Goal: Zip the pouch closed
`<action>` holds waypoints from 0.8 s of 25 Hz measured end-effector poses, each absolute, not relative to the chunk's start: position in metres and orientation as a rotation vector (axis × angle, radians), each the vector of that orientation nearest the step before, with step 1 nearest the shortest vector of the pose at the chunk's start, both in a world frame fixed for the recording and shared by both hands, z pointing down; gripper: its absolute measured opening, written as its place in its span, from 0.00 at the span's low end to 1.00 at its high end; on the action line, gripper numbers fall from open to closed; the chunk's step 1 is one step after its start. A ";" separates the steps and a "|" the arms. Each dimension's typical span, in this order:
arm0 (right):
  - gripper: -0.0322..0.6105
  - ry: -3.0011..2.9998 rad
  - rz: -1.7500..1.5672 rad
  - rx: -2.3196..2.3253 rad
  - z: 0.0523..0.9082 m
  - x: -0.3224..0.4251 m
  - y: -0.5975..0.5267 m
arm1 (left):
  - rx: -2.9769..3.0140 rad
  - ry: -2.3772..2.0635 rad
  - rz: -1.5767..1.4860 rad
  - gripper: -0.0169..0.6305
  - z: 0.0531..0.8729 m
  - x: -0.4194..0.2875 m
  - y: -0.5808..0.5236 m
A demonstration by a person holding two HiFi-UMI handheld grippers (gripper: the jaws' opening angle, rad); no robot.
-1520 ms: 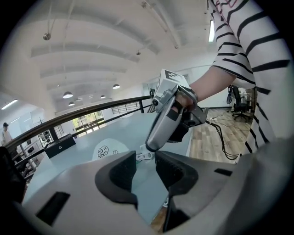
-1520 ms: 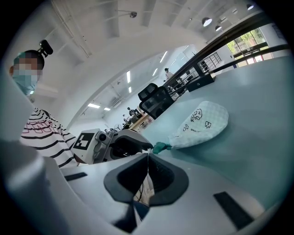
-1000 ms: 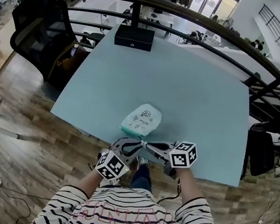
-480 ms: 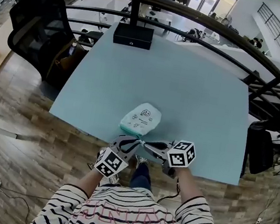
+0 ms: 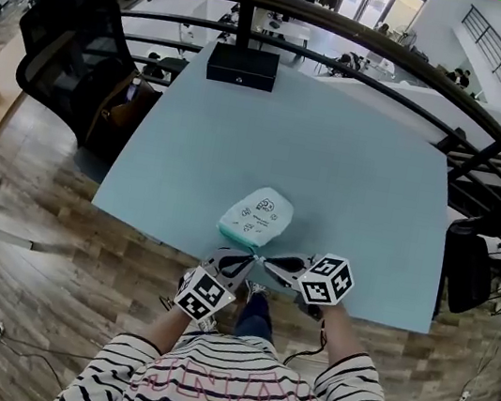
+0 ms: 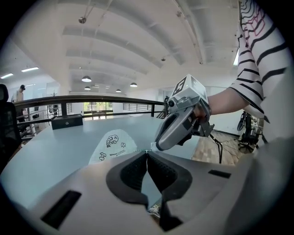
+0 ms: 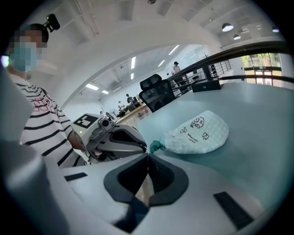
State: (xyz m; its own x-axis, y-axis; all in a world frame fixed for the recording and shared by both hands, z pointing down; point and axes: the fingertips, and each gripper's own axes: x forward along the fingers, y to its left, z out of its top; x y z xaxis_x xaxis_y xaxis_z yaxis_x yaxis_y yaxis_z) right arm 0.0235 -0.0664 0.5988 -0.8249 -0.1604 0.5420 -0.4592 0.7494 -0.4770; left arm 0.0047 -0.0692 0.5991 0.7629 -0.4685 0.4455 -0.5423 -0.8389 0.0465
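Closing just now at the teal end of the pouch (image 5: pixel 257 217), the left gripper (image 6: pixel 147 152) shows nothing plainly between its jaws, like the pressed-together right gripper (image 7: pixel 148 156), so zipping looks unstarted.

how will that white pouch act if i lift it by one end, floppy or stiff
Probably floppy: the pouch looks like soft checked fabric, rounded and puffy, so it would likely sag from the lifted end. Lying flat on the smooth table, it should slide rather than roll if pushed. Its thin look suggests it is light.

Pouch (image 5: pixel 256 215) print too small to read.
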 end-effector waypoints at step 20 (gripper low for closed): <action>0.09 -2.324 0.690 0.546 0.611 0.042 -0.072 | 2.487 -1.031 0.599 0.07 0.625 -0.033 -0.100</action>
